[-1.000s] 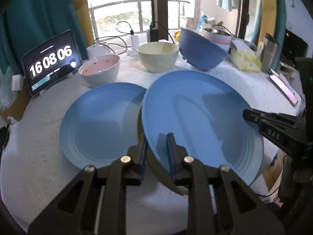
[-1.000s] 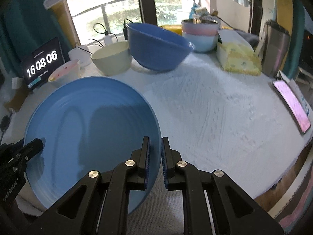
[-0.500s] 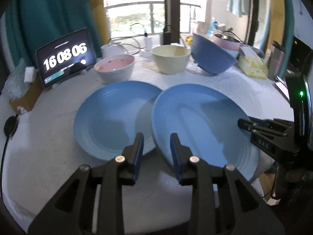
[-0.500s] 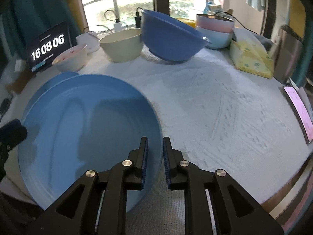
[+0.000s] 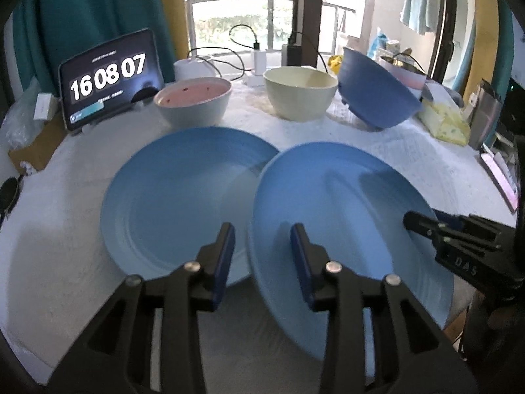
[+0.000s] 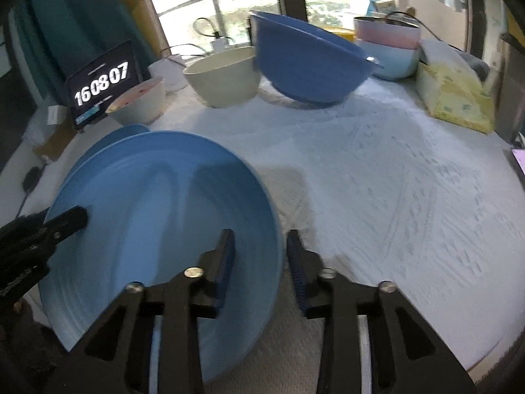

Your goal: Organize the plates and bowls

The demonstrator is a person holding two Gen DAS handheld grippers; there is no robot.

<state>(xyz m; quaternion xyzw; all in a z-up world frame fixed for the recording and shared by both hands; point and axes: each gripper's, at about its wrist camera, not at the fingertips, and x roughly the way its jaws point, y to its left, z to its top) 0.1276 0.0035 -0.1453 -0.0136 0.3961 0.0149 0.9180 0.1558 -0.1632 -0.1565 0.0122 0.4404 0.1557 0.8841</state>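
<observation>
Left wrist view is showing the left gripper [image 5: 262, 246] with its jaws parted around the near rim of a round blue plate [image 5: 344, 223], pads not pressing. Its jaws have just been opening. That plate is leaning on a second flat blue plate [image 5: 177, 203] near the front edge of the white table [image 5: 59, 262]. The right gripper [image 6: 259, 256] is also opening, the rim loose between its pads. I think they are letting go; next, both should be backing away slowly.
</observation>
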